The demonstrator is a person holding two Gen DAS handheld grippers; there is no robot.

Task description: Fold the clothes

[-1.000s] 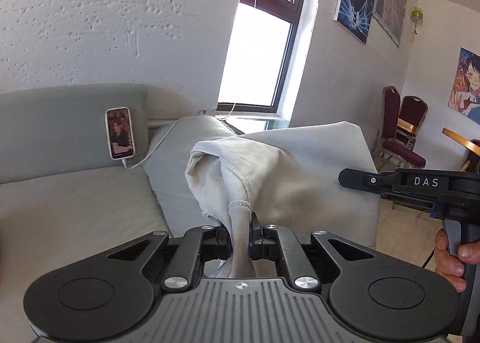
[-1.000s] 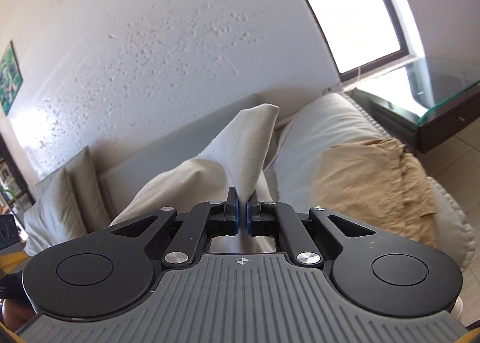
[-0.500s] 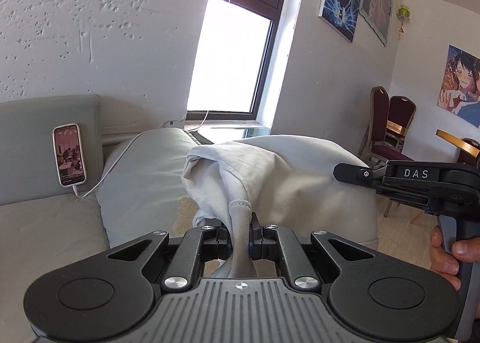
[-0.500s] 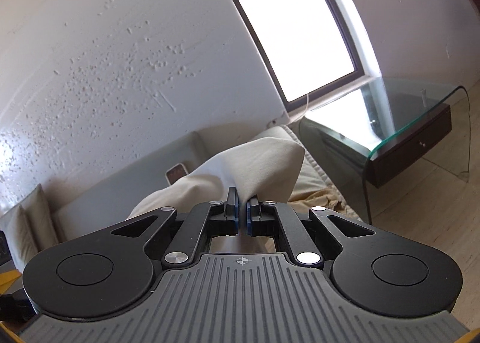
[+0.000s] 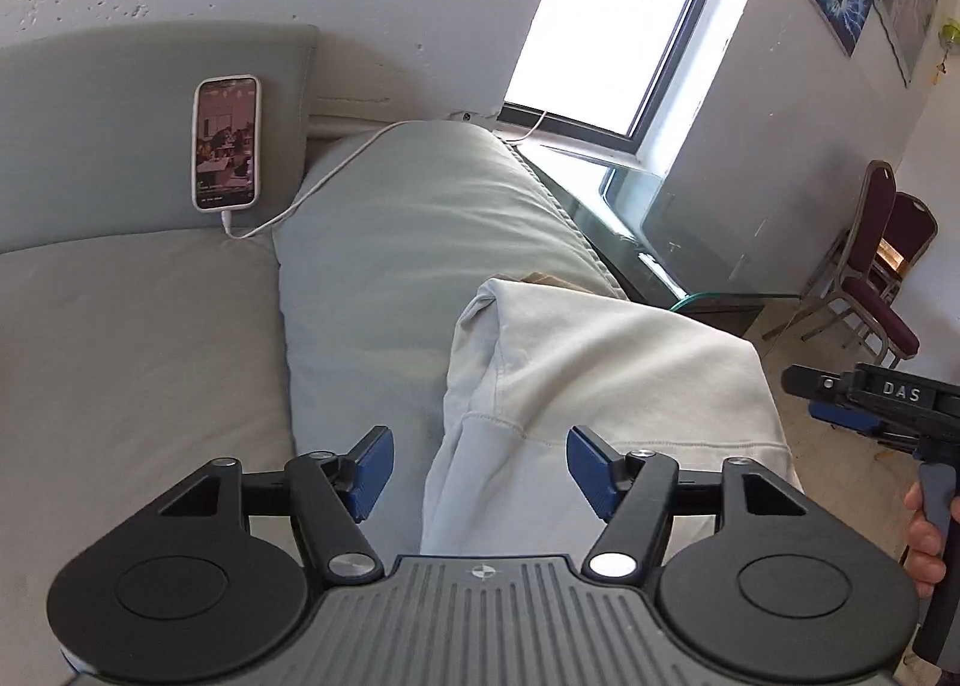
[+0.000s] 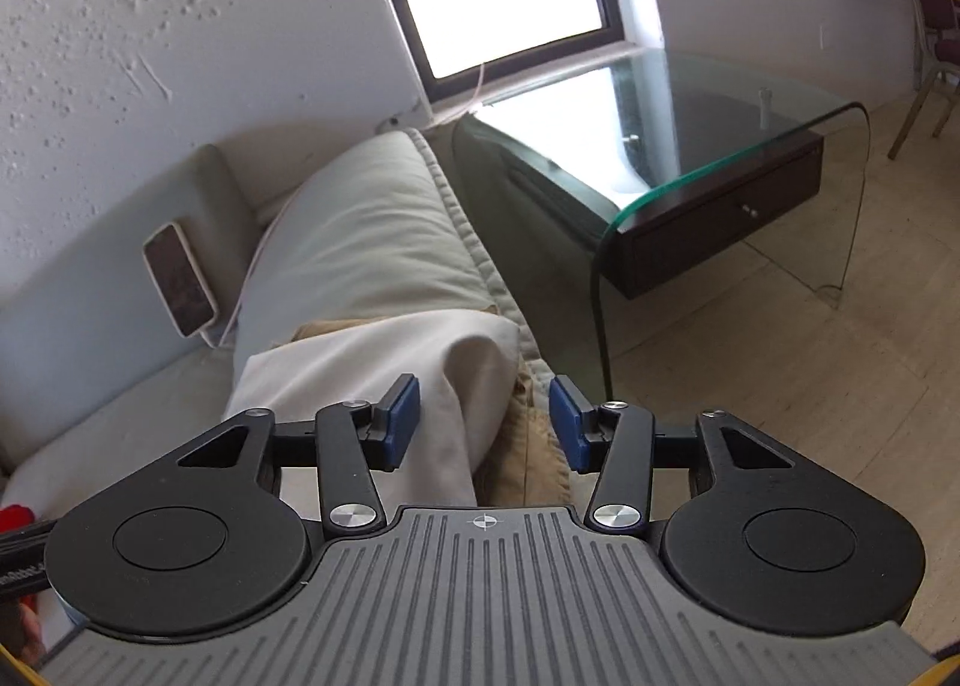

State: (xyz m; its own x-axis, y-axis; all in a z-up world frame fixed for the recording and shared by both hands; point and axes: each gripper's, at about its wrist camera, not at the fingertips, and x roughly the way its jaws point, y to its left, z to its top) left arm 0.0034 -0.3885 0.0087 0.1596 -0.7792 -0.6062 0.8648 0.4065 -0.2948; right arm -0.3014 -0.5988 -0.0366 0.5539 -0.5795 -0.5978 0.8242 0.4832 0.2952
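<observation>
A folded cream garment (image 5: pixel 600 386) lies draped over the grey sofa arm (image 5: pixel 408 218). It also shows in the right wrist view (image 6: pixel 384 374), on top of a tan garment (image 6: pixel 528 446). My left gripper (image 5: pixel 480 464) is open and empty, just above the cream garment's near edge. My right gripper (image 6: pixel 483 425) is open and empty, over the cream garment's right edge and the tan garment. The right gripper's body (image 5: pixel 888 404) shows at the right of the left wrist view.
A phone (image 5: pixel 226 141) on a white cable leans on the sofa back. A glass side table (image 6: pixel 690 146) with a dark drawer stands right of the sofa arm. Maroon chairs (image 5: pixel 882 272) stand on the tiled floor. The grey seat cushion (image 5: pixel 120 362) lies to the left.
Both grippers were shut on the cream garment and held it up; they lowered it onto the sofa arm and both have opened and let it go.
</observation>
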